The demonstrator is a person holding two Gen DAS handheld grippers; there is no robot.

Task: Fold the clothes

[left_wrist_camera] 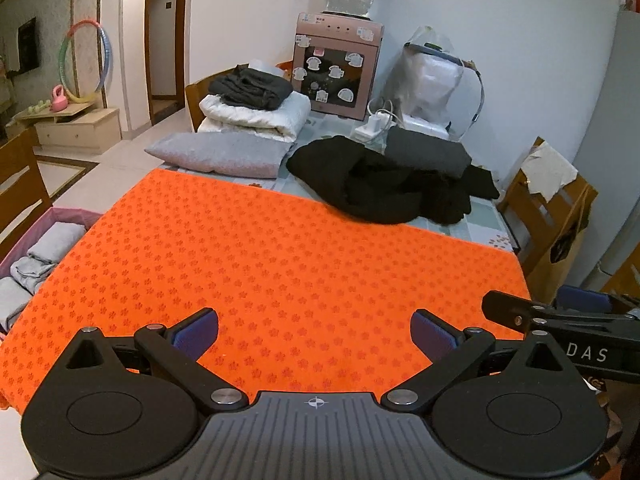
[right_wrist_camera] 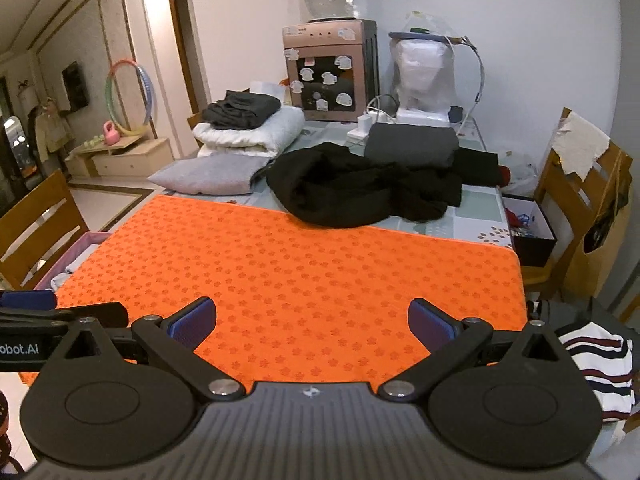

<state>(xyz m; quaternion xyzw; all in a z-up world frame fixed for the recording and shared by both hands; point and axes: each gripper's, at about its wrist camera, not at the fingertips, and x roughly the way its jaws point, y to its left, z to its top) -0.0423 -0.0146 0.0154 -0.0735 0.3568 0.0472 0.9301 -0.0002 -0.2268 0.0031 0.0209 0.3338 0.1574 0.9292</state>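
both tongs, left tongs [left_wrist_camera: 314, 330] and right tongs [right_wrist_camera: 312, 320], are hovering wide and empty over the bare orange mat [left_wrist_camera: 280, 264]. the black clothes [right_wrist_camera: 348, 188] are lying crumpled at the tabletop's far side, folded grey ones sitting in the pink box [left_wrist_camera: 36, 256]. any pick is wanting one single layer.

Orange flower-printed mat [left_wrist_camera: 280, 248], black clothes [left_wrist_camera: 384, 188].

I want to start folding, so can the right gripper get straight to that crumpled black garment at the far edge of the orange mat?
Probably yes. The right gripper is open and empty, and only bare orange mat lies between it and the black garment, which lies uncovered.
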